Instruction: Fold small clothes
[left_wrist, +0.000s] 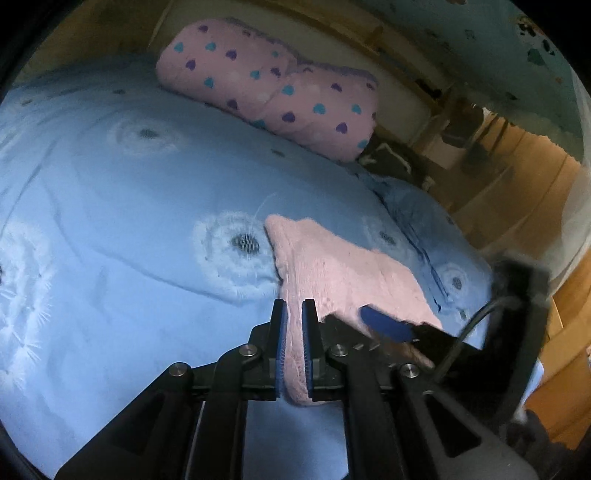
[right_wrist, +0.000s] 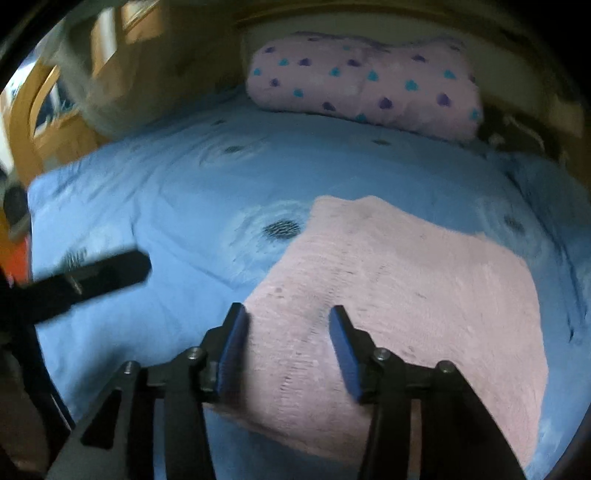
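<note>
A small pink knitted garment (left_wrist: 343, 273) lies on the blue bedspread (left_wrist: 129, 206). My left gripper (left_wrist: 294, 314) is shut on the garment's near left edge, with pink cloth pinched between its blue pads. My right gripper (right_wrist: 288, 325) is open, its jaws wide apart just above the near part of the pink garment (right_wrist: 406, 288). The right gripper's blue-padded finger also shows in the left wrist view (left_wrist: 388, 325), resting over the garment to the right of my left gripper. The left gripper appears as a blurred dark bar in the right wrist view (right_wrist: 92, 277).
A pink pillow with blue and purple hearts (left_wrist: 273, 88) lies at the head of the bed, also in the right wrist view (right_wrist: 365, 85). The blue bedspread (right_wrist: 166, 206) has dandelion prints. Wooden furniture (left_wrist: 517, 199) stands to the right of the bed.
</note>
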